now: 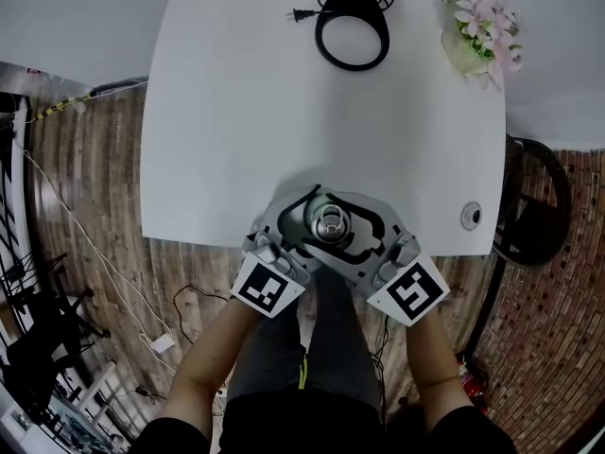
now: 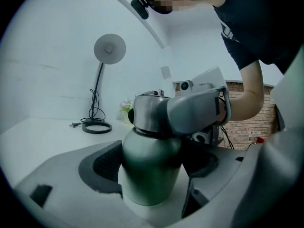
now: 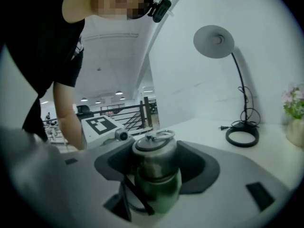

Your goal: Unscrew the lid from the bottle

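A dark green bottle [image 2: 149,170] stands at the front edge of the white table [image 1: 236,112], topped by a steel lid [image 1: 331,223] with a ring handle. My left gripper [image 2: 152,175] is shut on the bottle's body, a pad against each side. The right gripper [image 3: 154,165] comes in from the other side, higher up. Its curved pads sit against both sides of the lid [image 3: 153,156], shut on it. In the head view the left gripper [image 1: 317,230] and the right gripper [image 1: 345,225] meet around the bottle. The bottle stays upright.
A desk lamp's black ring base [image 1: 352,31] and its cord lie at the table's far edge. A pot of pink flowers [image 1: 482,31] stands at the far right corner. A small round object [image 1: 471,216] sits near the right front edge. A black chair [image 1: 534,206] is beside the table.
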Demonstrator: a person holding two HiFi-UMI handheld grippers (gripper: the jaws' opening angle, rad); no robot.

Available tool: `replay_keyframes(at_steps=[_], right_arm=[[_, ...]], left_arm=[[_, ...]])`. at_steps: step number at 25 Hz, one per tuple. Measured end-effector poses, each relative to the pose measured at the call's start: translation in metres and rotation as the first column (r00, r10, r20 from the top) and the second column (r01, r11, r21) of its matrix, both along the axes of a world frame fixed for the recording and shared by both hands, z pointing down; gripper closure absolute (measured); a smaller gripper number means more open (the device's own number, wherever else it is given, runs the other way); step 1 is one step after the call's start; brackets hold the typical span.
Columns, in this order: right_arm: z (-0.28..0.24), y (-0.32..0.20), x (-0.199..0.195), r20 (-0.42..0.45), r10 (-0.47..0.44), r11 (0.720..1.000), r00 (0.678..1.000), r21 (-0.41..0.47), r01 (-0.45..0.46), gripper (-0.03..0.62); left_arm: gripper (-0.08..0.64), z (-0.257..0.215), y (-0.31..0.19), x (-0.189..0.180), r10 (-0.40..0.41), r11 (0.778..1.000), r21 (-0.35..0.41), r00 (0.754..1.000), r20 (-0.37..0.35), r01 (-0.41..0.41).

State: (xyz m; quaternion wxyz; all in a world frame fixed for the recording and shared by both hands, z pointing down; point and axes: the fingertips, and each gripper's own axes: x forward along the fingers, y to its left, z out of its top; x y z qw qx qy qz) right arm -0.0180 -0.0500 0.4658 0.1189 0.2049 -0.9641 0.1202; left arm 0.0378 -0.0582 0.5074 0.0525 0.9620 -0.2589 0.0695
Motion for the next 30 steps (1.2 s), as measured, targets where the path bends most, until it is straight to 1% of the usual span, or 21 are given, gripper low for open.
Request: replay_keyframes(at_steps=[2, 3, 5, 13, 17, 20, 22, 24, 25, 27, 28, 30], right_arm=[[-0.004, 0.002, -0.004, -0.025, -0.123, 0.99, 0.992, 0.063, 0.125, 0.316], [-0.004, 0.003, -0.006, -0.044, -0.163, 0.982, 0.986, 0.086, 0.166, 0.316], [-0.005, 0.004, -0.006, -0.06, -0.189, 0.976, 0.98, 0.102, 0.195, 0.315], [-0.005, 0.004, -0.004, -0.024, -0.137, 0.987, 0.99, 0.08, 0.139, 0.316], [-0.012, 0.0, -0.003, 0.025, -0.09, 0.995, 0.996, 0.036, 0.089, 0.316], [-0.019, 0.001, -0.002, 0.024, -0.082, 0.996, 0.996, 0.035, 0.081, 0.316], [-0.029, 0.0, 0.001, 0.037, -0.06, 0.998, 0.998, 0.03, 0.059, 0.316], [-0.038, 0.0, 0.004, 0.044, -0.037, 0.999, 0.998, 0.027, 0.036, 0.316], [-0.042, -0.001, 0.005, 0.043, -0.028, 0.999, 0.999, 0.03, 0.027, 0.316], [-0.049, -0.001, 0.009, 0.041, -0.007, 0.999, 0.999, 0.034, 0.006, 0.316], [-0.051, -0.002, 0.012, 0.038, 0.003, 0.999, 0.999, 0.034, -0.005, 0.316], [-0.056, -0.003, 0.017, 0.034, 0.025, 0.999, 0.999, 0.032, -0.026, 0.316]], left_arm=[[0.193, 0.0, 0.0, 0.0, 0.002, 1.0, 0.001, 1.0, 0.002, -0.002], [0.193, -0.001, 0.0, 0.0, 0.003, 1.0, 0.003, 1.0, 0.001, -0.003], [0.193, 0.0, 0.0, 0.0, 0.003, 1.0, 0.002, 1.0, 0.003, -0.003], [0.193, 0.001, 0.001, 0.0, -0.007, 1.0, -0.006, 1.0, -0.002, 0.007], [0.193, 0.002, 0.0, 0.0, -0.009, 1.0, -0.004, 1.0, -0.005, 0.009], [0.193, 0.005, 0.0, 0.0, -0.018, 0.999, -0.029, 1.0, -0.007, 0.018], [0.193, 0.009, 0.001, 0.001, -0.011, 0.999, -0.039, 1.0, 0.007, 0.011], [0.193, 0.014, 0.003, 0.0, 0.016, 1.0, -0.027, 0.999, 0.048, -0.014], [0.192, 0.013, 0.003, -0.001, 0.02, 0.999, -0.029, 0.998, 0.053, -0.018], [0.183, 0.004, 0.001, -0.002, 0.002, 0.999, -0.047, 1.0, 0.025, -0.001], [0.182, 0.0, 0.0, -0.003, -0.001, 0.999, -0.047, 1.0, 0.022, 0.002], [0.181, 0.0, 0.001, -0.004, 0.015, 0.999, -0.037, 0.999, 0.049, -0.013]])
